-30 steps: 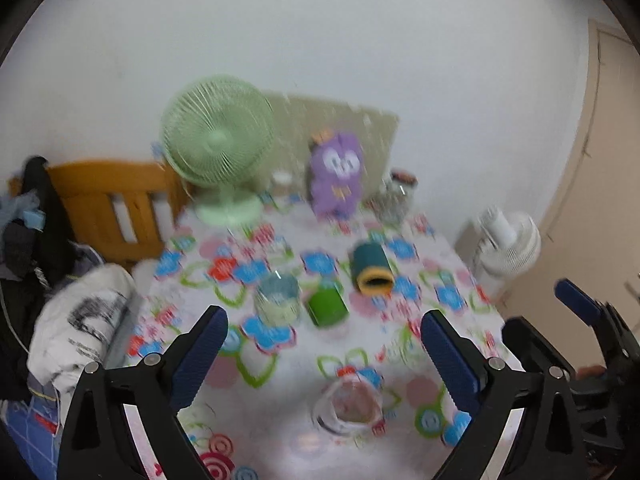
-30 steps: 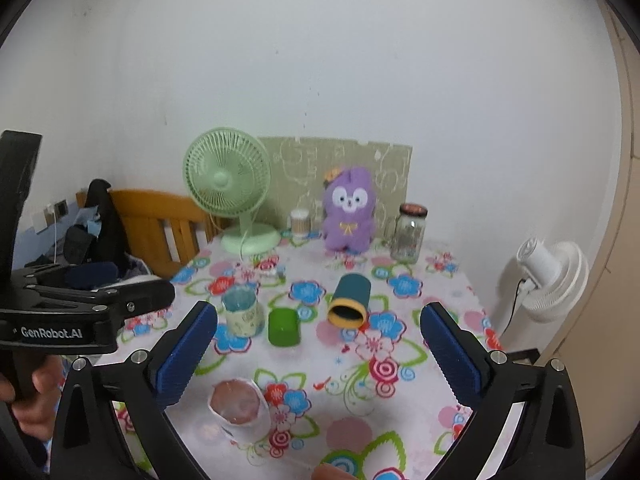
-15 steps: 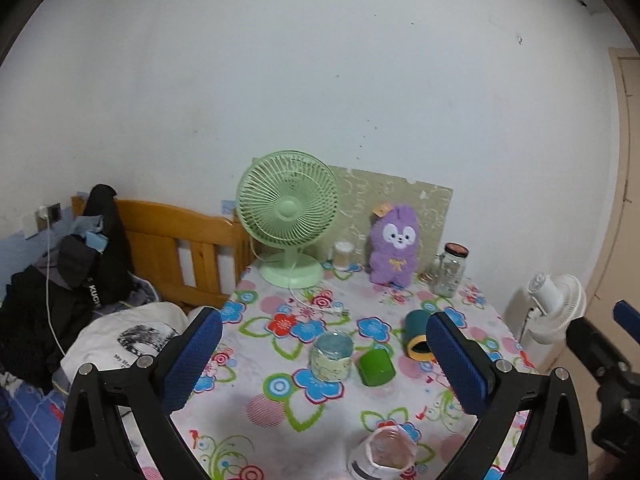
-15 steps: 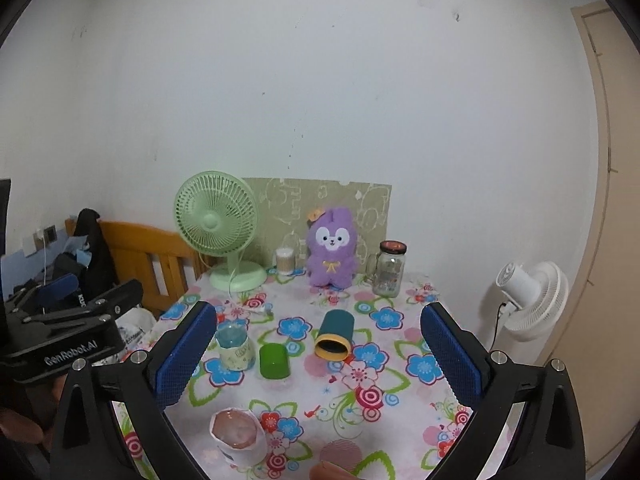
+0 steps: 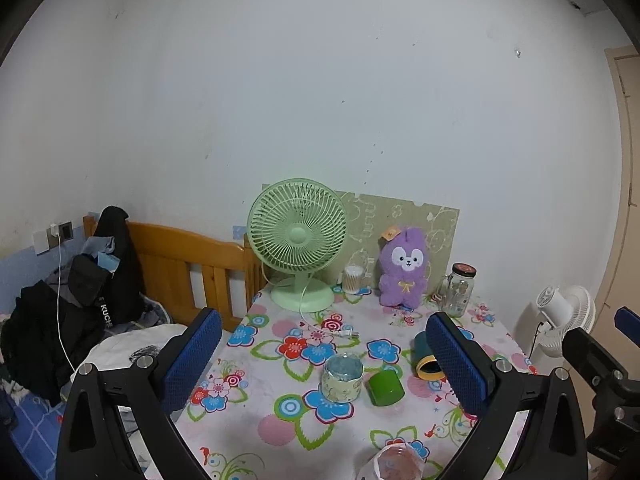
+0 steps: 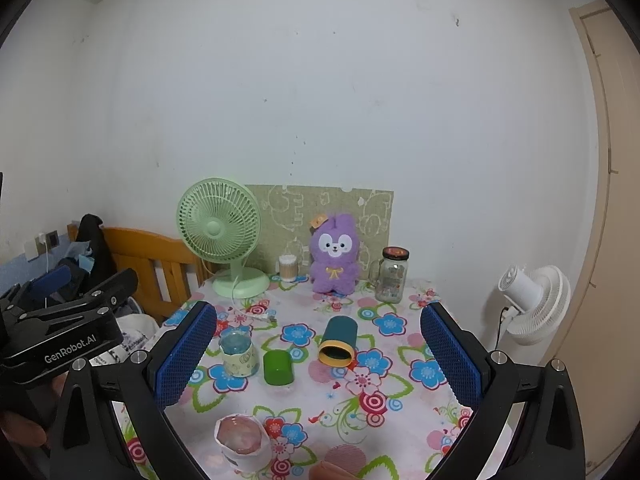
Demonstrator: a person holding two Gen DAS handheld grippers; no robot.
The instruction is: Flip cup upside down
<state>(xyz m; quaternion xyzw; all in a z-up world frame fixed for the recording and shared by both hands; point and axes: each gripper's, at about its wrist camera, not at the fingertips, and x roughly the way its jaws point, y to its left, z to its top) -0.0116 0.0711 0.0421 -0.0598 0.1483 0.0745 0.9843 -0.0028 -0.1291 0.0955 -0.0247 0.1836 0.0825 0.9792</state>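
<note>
On the floral tablecloth stand several cups: a pale patterned cup upright, a green cup, a dark teal cup with a yellow rim lying on its side, and a white paper cup upright at the near edge. They also show in the left wrist view: patterned cup, green cup, teal cup, paper cup. My left gripper and right gripper are open, empty, held above the near table edge.
A green desk fan, a purple plush toy, a small swab jar and a glass jar stand along the wall. A wooden bed frame with clothes is left, a white floor fan right.
Both grippers have tilted up and pulled back, so the table sits lower and farther in both views. The cups have not moved.
</note>
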